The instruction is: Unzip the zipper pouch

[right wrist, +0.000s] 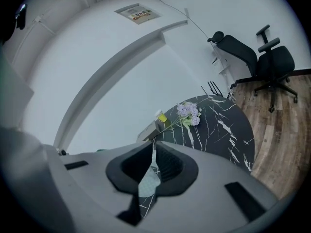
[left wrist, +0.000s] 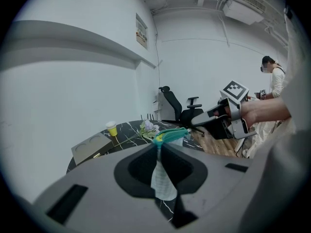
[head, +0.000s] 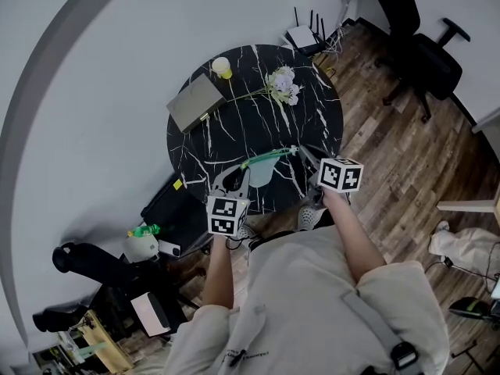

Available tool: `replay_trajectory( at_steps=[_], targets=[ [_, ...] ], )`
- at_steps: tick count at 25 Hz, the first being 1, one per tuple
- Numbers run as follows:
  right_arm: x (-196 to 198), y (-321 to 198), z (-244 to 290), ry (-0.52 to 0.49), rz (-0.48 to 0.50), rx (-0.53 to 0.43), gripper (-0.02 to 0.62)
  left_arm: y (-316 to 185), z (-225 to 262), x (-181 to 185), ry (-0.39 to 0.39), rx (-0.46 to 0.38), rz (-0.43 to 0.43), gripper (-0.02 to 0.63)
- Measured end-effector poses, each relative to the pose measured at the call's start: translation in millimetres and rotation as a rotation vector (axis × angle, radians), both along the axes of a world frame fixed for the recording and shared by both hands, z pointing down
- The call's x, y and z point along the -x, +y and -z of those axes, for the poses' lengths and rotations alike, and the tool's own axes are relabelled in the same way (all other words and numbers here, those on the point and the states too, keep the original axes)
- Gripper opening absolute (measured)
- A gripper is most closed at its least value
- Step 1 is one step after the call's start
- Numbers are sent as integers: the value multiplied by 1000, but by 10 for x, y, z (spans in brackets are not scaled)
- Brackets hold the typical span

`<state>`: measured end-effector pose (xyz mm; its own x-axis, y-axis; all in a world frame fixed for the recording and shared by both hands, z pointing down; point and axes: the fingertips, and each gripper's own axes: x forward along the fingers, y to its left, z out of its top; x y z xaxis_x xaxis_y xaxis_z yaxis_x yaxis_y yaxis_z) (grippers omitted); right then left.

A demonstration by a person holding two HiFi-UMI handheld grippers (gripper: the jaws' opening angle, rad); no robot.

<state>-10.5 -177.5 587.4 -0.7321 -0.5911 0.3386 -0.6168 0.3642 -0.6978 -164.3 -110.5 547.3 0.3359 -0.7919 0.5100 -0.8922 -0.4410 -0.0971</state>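
A pale mesh zipper pouch (head: 264,170) with a teal zipper edge (left wrist: 171,134) hangs just above the near rim of the round black marble table (head: 258,119). My left gripper (head: 238,173) is shut on its left end; in the left gripper view the fabric (left wrist: 163,181) droops between the closed jaws (left wrist: 158,147). My right gripper (head: 306,156) pinches the other end of the zipper line. In the right gripper view its jaws (right wrist: 153,152) stand nearly together with the pouch (right wrist: 148,182) between them. The zipper runs taut from one gripper to the other.
On the table's far half lie a flat tan box (head: 195,101), a yellow cup (head: 222,67) and a spray of pale flowers (head: 283,84). A black office chair (head: 422,53) stands on the wood floor at right. Bags and clutter (head: 156,225) sit left of the table.
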Motion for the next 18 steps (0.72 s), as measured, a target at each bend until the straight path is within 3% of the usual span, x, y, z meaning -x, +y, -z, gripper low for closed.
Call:
replay_trajectory(
  at_steps=[5,10,12,15,18],
  targets=[
    [21,54,84,13,29,-42,33,7,-10,85,-6,4,30,46],
    [326,226,235,65,214,-177,34,5,10,233,4,-3,98,48],
    [436,309,243,147,278,-241,41,7,57,291,22,-18,121,48],
    [491,351,178,351,302,-343,45,38,207,333,65,-59,145,48],
    [549,381,231,394,310,-415,46,46,349,368,96,-94,173,48]
  ],
)
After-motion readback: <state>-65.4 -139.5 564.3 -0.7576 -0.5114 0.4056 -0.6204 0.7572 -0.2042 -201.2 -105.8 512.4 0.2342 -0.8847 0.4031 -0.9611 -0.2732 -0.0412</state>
